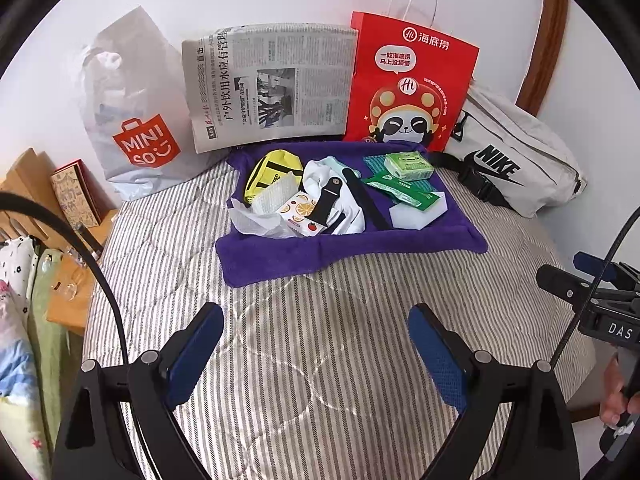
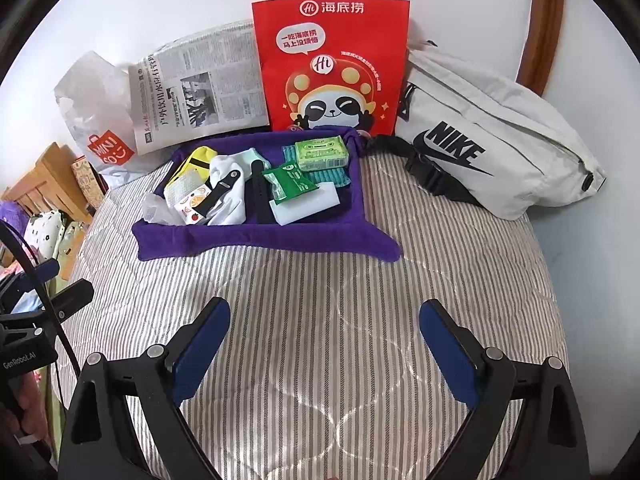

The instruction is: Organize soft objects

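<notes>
Striped quilted bed (image 2: 320, 300) against white wall (image 2: 160, 0); wooden frame (image 2: 544, 20) right of bed, wooden furniture (image 2: 44, 176) left.

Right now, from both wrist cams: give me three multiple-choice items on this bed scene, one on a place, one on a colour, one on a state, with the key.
1. Where does the white sponge block lie?
A. On the purple towel
B. Inside the red paper bag
C. On the grey Nike bag

2. What colour is the small pouch at the towel's left end?
A. Red
B. Yellow
C. Brown

3. How do the right tongs stand?
A. Shut on a sock
B. Shut on nothing
C. Open, nothing between them

Key:
1 A, the block rests at the towel's front right among the other small items.
2 B, it is bright yellow with black stripes.
3 C, the two blue pads stand wide apart over bare striped bedding.
</notes>
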`<action>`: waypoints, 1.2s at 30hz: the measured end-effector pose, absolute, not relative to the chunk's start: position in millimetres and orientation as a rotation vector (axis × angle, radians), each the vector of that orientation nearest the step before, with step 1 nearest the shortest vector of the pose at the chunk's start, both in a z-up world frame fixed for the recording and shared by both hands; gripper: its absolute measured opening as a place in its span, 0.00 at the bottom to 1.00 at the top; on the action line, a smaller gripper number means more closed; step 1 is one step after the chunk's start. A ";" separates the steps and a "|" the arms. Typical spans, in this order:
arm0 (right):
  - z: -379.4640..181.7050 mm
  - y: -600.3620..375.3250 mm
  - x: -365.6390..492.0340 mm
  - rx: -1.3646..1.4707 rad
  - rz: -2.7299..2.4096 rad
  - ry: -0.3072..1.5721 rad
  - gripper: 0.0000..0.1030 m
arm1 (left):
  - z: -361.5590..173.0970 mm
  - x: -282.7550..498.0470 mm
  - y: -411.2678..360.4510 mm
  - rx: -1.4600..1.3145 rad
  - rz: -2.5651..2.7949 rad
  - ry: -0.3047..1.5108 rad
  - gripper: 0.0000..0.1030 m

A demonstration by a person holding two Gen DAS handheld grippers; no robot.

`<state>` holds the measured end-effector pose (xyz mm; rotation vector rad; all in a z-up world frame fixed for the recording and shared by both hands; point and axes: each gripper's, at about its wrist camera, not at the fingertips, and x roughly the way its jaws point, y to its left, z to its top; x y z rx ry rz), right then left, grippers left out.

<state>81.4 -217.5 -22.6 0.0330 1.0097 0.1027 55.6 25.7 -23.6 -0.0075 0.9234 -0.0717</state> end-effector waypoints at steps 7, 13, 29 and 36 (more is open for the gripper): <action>-18.3 -216.8 75.1 0.030 0.100 1.003 0.92 | -18.0 51.3 26.6 0.001 -0.066 0.918 0.91; -14.0 -212.0 69.7 0.026 0.105 0.995 0.92 | -15.9 46.4 29.6 0.000 -0.063 0.916 0.91; -11.3 -210.6 58.3 0.013 0.097 0.990 0.92 | -19.7 40.9 34.0 0.005 -0.056 0.920 0.91; -7.7 -214.1 55.4 0.024 0.087 0.981 0.92 | -20.7 39.4 30.2 0.013 -0.062 0.928 0.91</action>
